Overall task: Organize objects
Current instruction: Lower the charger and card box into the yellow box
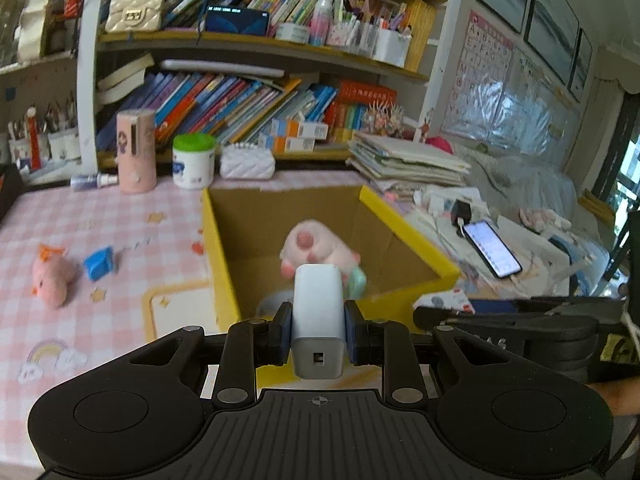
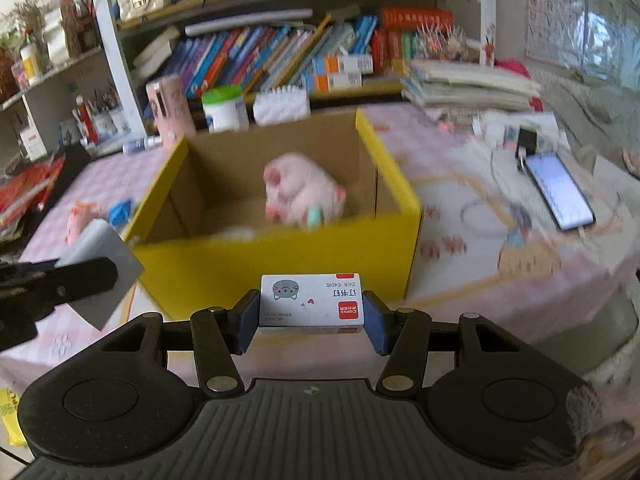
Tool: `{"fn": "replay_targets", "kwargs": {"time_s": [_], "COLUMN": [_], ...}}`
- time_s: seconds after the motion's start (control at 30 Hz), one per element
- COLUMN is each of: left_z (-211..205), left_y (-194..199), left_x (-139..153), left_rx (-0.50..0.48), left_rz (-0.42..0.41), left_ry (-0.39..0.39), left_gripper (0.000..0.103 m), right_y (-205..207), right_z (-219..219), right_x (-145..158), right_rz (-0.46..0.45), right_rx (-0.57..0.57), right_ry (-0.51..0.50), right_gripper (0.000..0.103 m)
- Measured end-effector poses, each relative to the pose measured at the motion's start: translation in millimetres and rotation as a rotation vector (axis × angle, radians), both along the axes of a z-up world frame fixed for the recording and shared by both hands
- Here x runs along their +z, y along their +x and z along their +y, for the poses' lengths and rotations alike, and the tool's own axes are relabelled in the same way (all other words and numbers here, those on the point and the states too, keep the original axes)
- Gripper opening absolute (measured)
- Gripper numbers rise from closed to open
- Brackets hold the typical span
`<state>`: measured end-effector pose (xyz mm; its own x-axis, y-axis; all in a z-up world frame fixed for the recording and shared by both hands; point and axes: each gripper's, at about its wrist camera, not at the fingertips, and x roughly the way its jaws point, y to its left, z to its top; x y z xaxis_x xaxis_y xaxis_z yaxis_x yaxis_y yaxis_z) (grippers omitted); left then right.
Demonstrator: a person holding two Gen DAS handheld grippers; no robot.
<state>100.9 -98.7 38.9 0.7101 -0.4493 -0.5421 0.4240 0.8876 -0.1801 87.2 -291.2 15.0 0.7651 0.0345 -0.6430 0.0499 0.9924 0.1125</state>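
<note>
I see the open yellow cardboard box (image 2: 276,256) with its plain brown inside standing on the pink checked tablecloth (image 1: 100,216), and in it lies a pink plush toy (image 2: 298,192) with a small mint-green piece at its near side; something pale lies on the box floor near the front wall, too blurred for me to name. My left gripper (image 1: 318,330) hangs just before the box's near left corner, its blue pads pinching a white rectangular charger block (image 1: 318,316) by its two long sides, the block standing out forward between the fingers with its port facing the camera. My right gripper (image 2: 312,320) sits just in front of the box's front wall, jaws partly spread and pressed on the short ends of a small white staple carton (image 2: 312,300) printed with a grey cat face and a red label. Left of the box, on the cloth, lie a small pink plush animal (image 1: 54,276) and a blue square item (image 1: 98,266), close together. Right of the box a lit smartphone (image 1: 494,248) rests face up. Behind the box stand a pink cylinder (image 1: 136,150) and a white green-lidded tub (image 1: 193,160).
</note>
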Motion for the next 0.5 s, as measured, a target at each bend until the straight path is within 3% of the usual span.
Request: {"fn": "replay_targets", "kwargs": {"time_s": [0.2,0.5], "left_z": [-27,-56], "left_y": [33,69], "left_x": [0,-28], "left_rx": [0.037,0.091], "left_rz": [-0.024,0.027], "left_ry": [0.022,0.124], "left_gripper": [0.024,0.024], "right_y": [41,96], "right_z": [-25,-31], "right_x": [18,11], "right_rz": [-0.073,-0.037], "right_rx": [0.038,0.166], "right_ry": [-0.015,-0.029], "right_gripper": [0.051,0.051]}}
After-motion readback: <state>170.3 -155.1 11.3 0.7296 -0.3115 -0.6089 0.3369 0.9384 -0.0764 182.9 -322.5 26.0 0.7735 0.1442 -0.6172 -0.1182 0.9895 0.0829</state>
